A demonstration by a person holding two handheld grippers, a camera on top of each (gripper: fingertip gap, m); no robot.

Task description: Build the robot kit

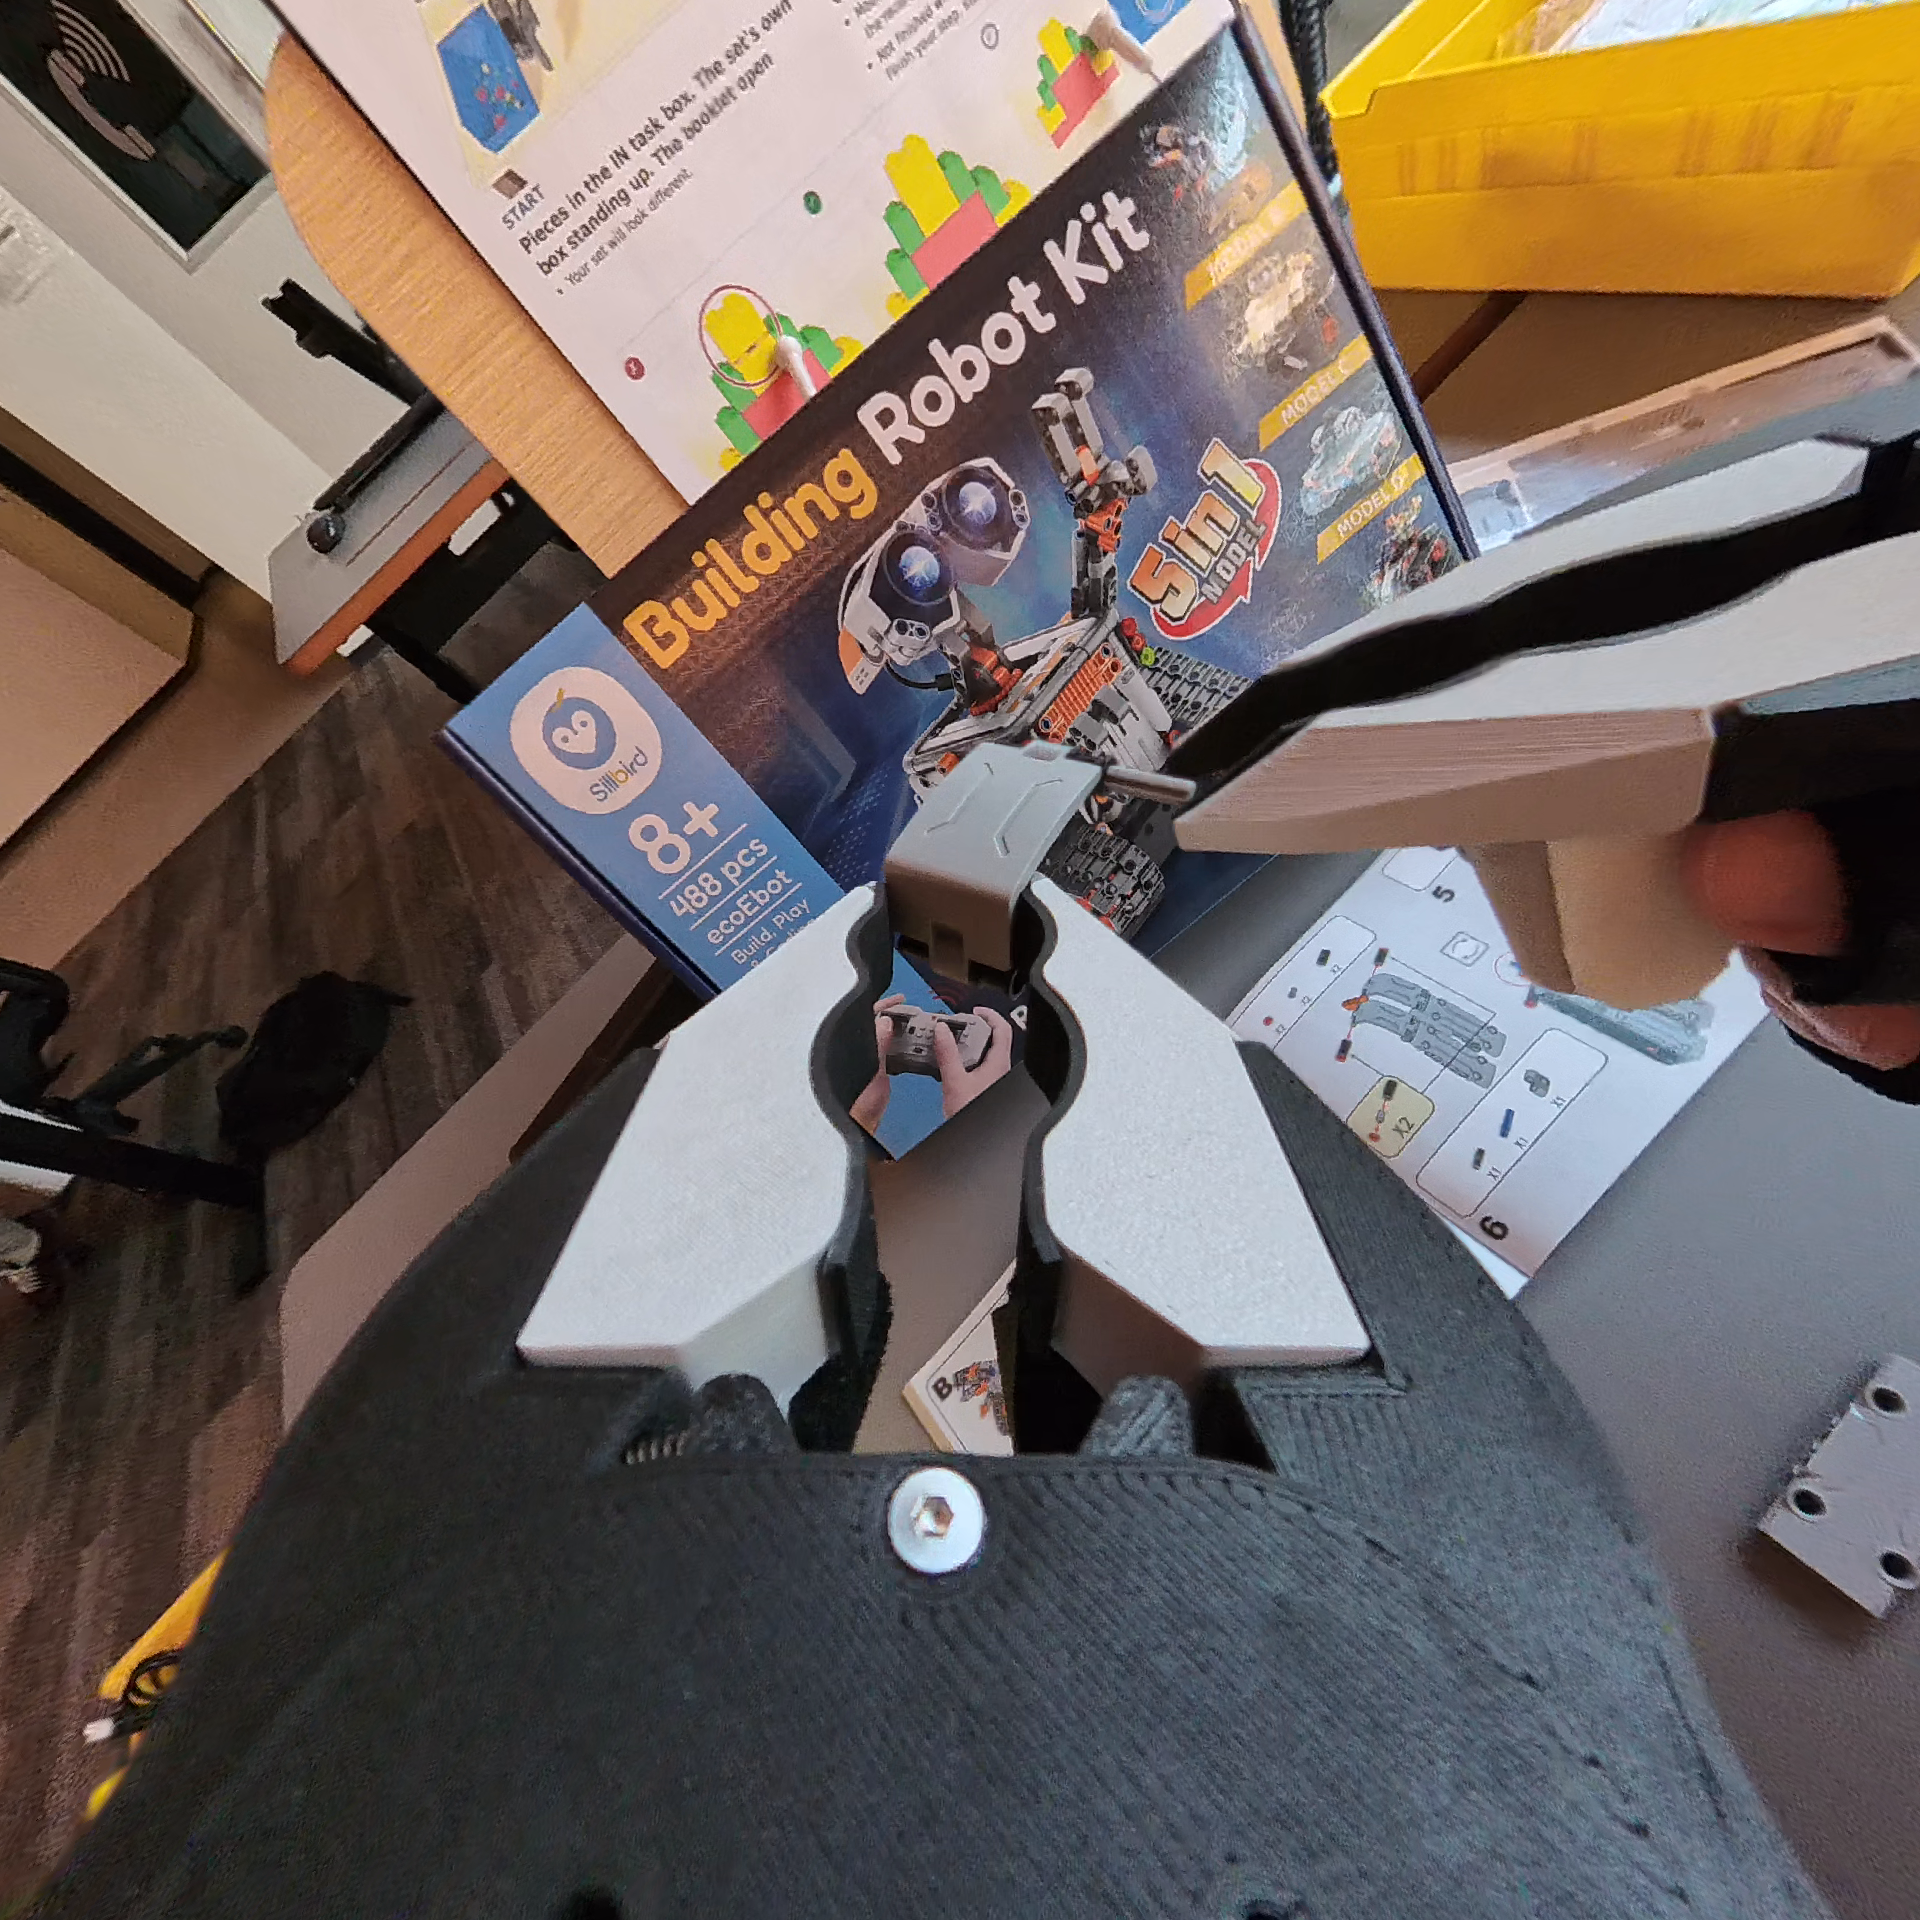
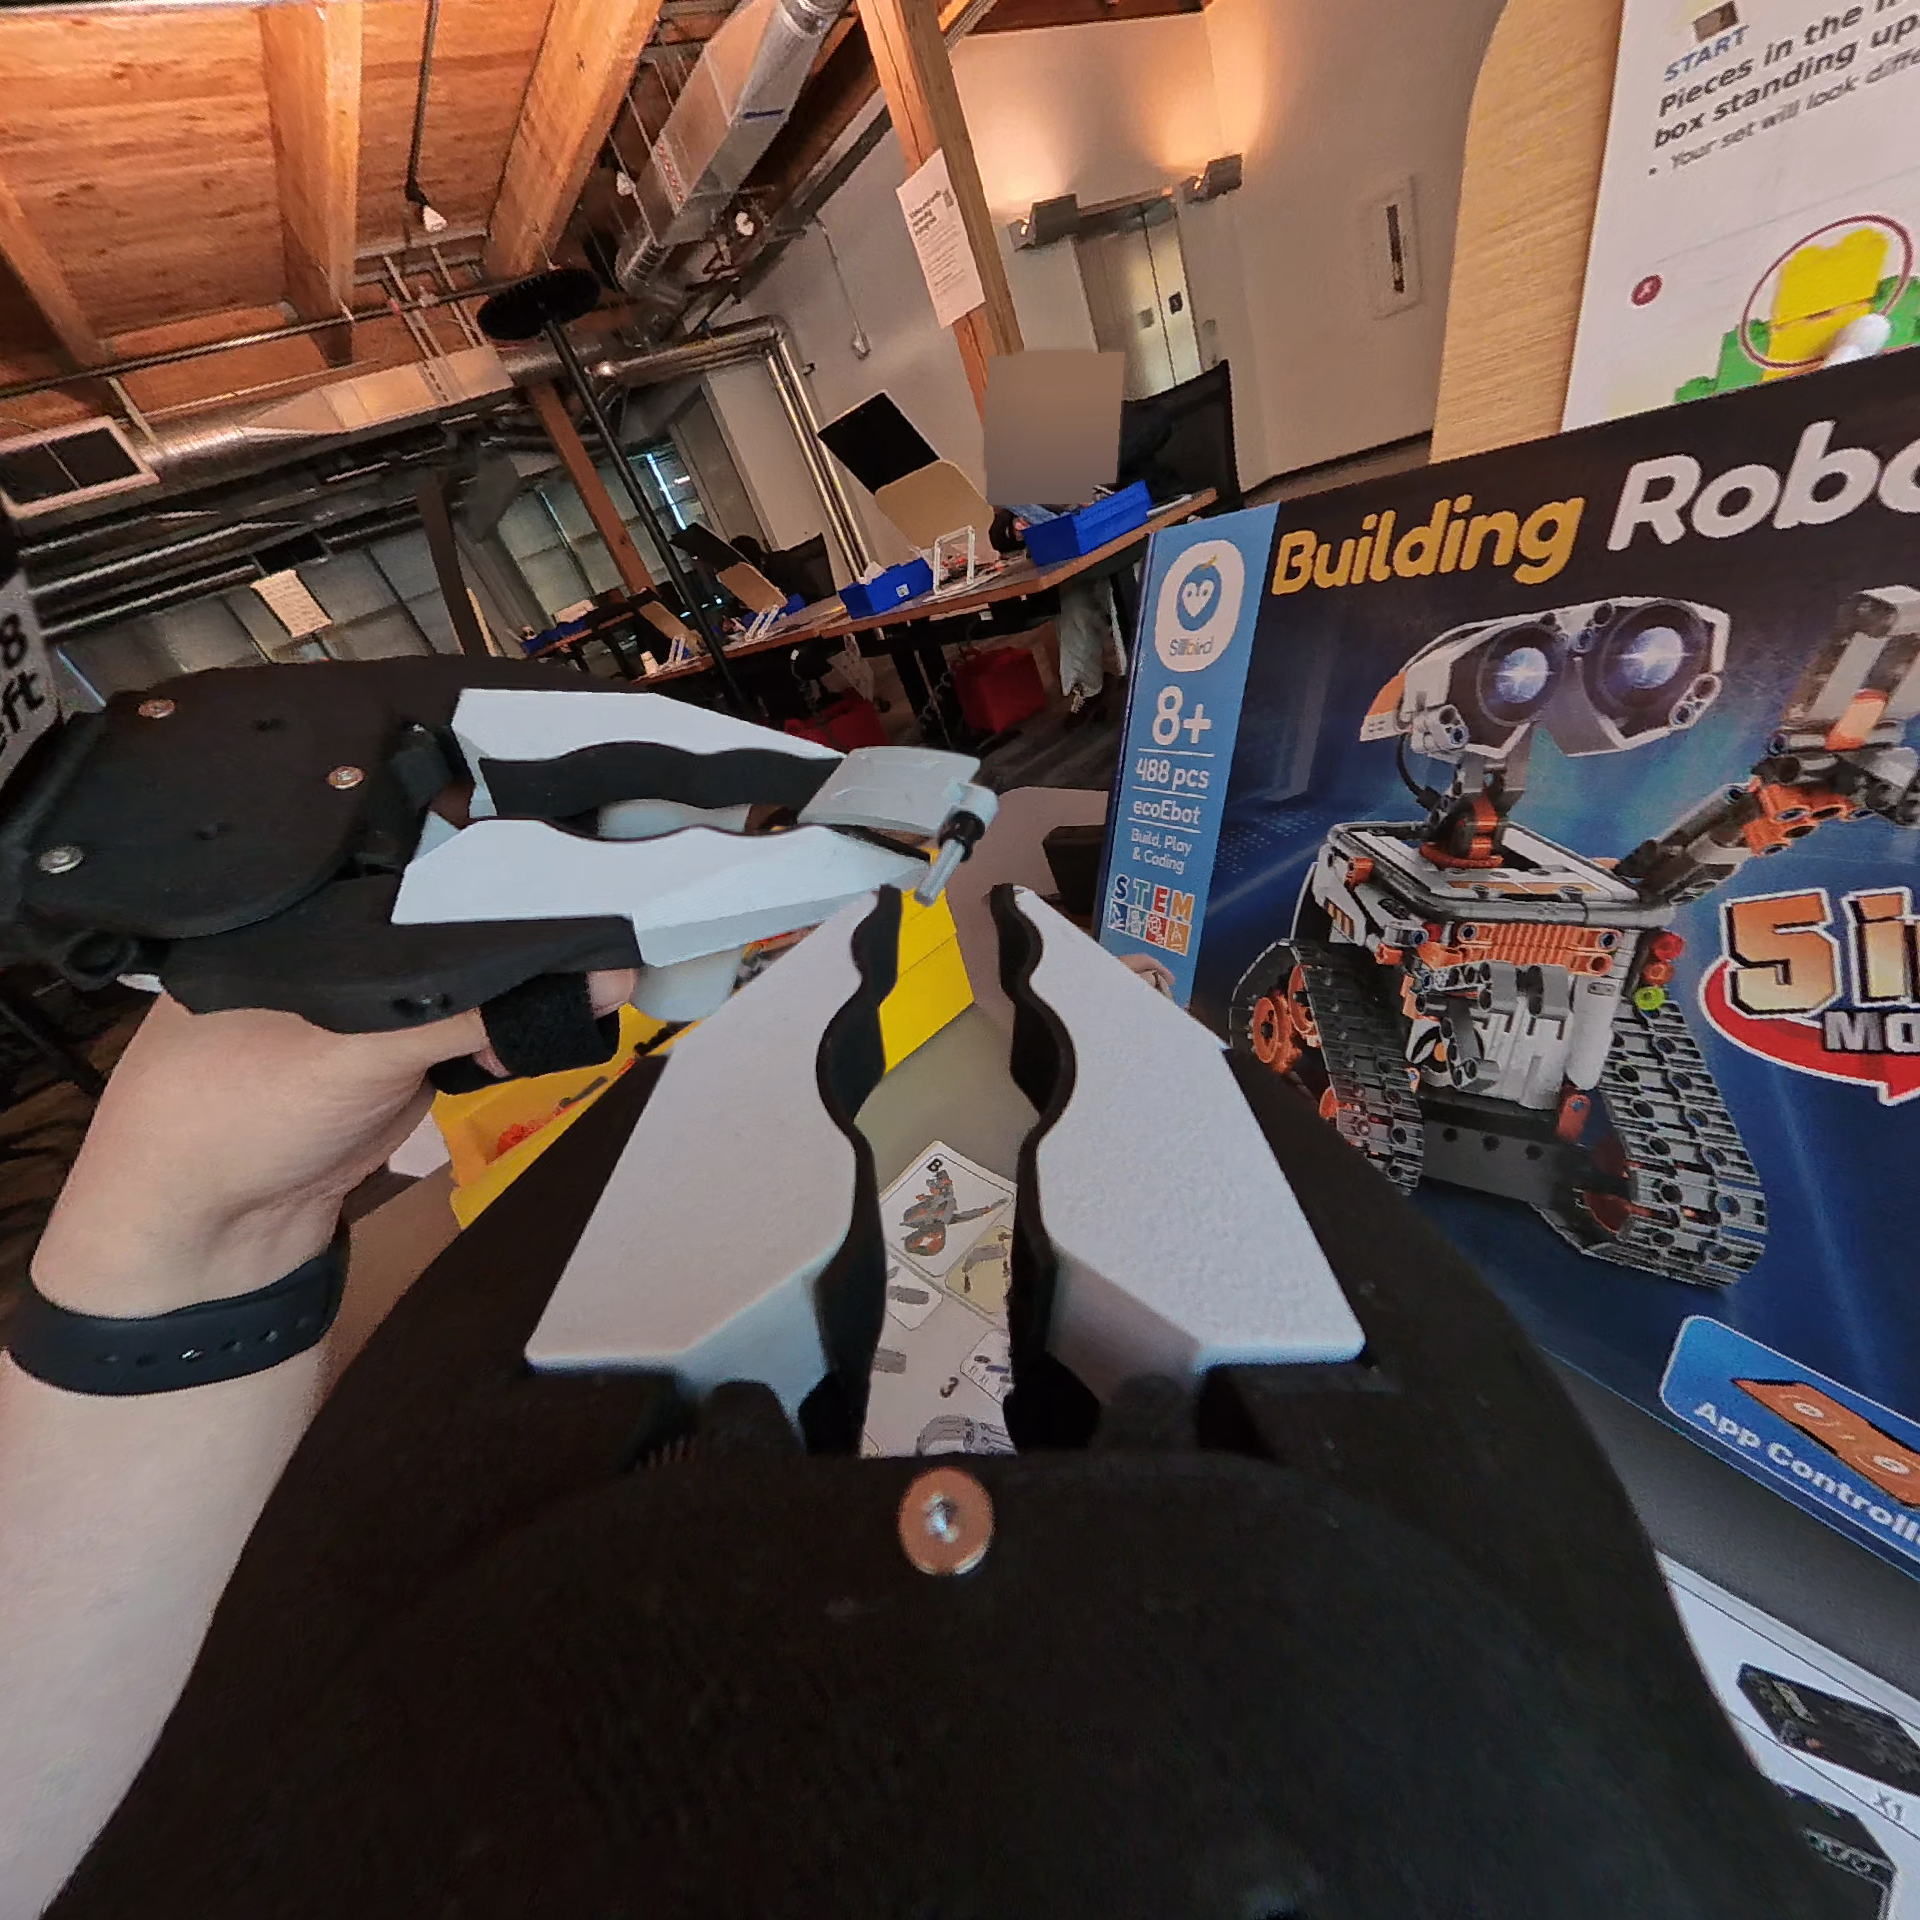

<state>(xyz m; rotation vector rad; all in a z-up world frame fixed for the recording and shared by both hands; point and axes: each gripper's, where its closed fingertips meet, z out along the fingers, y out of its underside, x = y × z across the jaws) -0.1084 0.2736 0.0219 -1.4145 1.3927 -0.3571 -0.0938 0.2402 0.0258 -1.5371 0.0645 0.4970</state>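
My left gripper (image 1: 956, 904) is shut on a small grey plastic piece (image 1: 987, 821) and holds it in the air in front of a robot-kit box (image 1: 935, 520). A short grey pin (image 1: 1143, 784) sticks out of the piece's right side. My right gripper (image 1: 1195, 774) comes in from the right with its tips at the pin's free end. In the right wrist view the right gripper (image 2: 940, 904) has its jaws a narrow gap apart, with the pin (image 2: 951, 847) just ahead of them. The left gripper (image 2: 862, 805) and the piece (image 2: 894, 784) are at the left, held by a hand (image 2: 260, 1122).
The box (image 2: 1558, 831) stands upright at the table's back. An open instruction booklet (image 1: 1434, 1039) lies on the grey table (image 1: 1714, 1299), beside a grey block with holes (image 1: 1849, 1496). A yellow bin (image 1: 1610, 177) stands far right and a printed sheet (image 1: 675, 156) behind the box. My right fingertips sit around 4 cm from my left ones.
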